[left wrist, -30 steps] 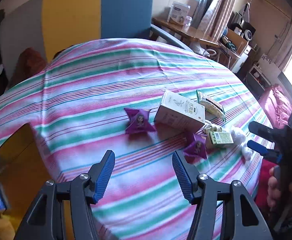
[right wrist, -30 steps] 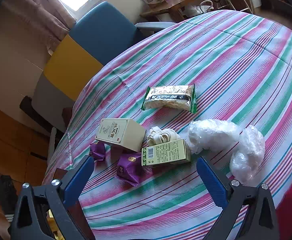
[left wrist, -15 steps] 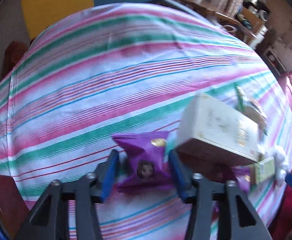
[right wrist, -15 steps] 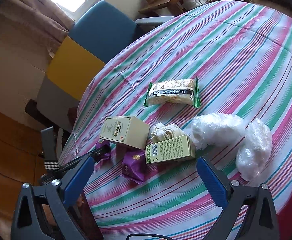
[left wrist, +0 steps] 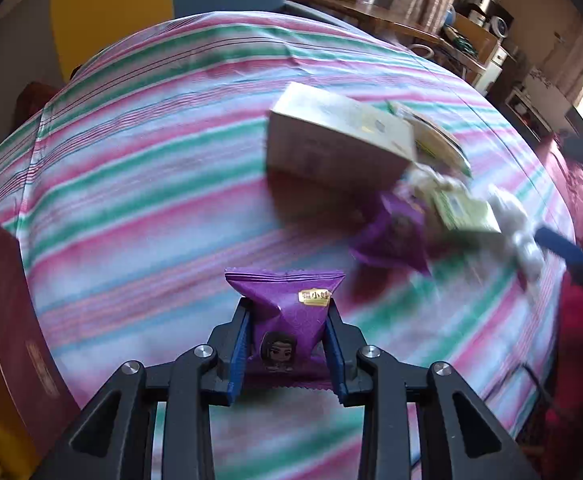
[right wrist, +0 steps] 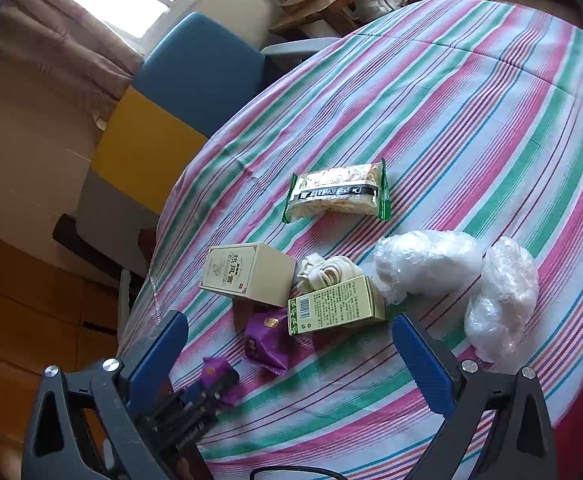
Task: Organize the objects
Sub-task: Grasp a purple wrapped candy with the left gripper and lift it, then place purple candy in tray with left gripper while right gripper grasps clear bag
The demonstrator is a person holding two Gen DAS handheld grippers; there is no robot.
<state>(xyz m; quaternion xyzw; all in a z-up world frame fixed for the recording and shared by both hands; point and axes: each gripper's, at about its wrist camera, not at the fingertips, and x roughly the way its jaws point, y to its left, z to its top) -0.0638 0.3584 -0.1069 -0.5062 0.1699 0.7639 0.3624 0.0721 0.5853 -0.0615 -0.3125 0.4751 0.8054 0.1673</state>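
Daylit throughout, brightest at the blown-out window (right wrist: 103,4) in the right wrist view and along the right edge of the left wrist view. Heavily motion-blurred across the striped tablecloth (left wrist: 139,168) and cream box (left wrist: 331,140) in the left view, yet sharp on the clamped purple packet (left wrist: 287,312). Crisp in the right view, with soft shadows under the boxes, strong fisheye bending and dark corners.

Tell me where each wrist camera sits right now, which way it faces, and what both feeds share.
Left wrist: rides the left gripper, low over the striped tablecloth, facing the chair; its blue pads clamp a purple snack packet.
Right wrist: rides the right gripper, higher, looking down at the clutter; its jaws are wide open and hold nothing.
Shared: cream box, green box, second purple packet; the right feed also catches the left gripper with its packet.
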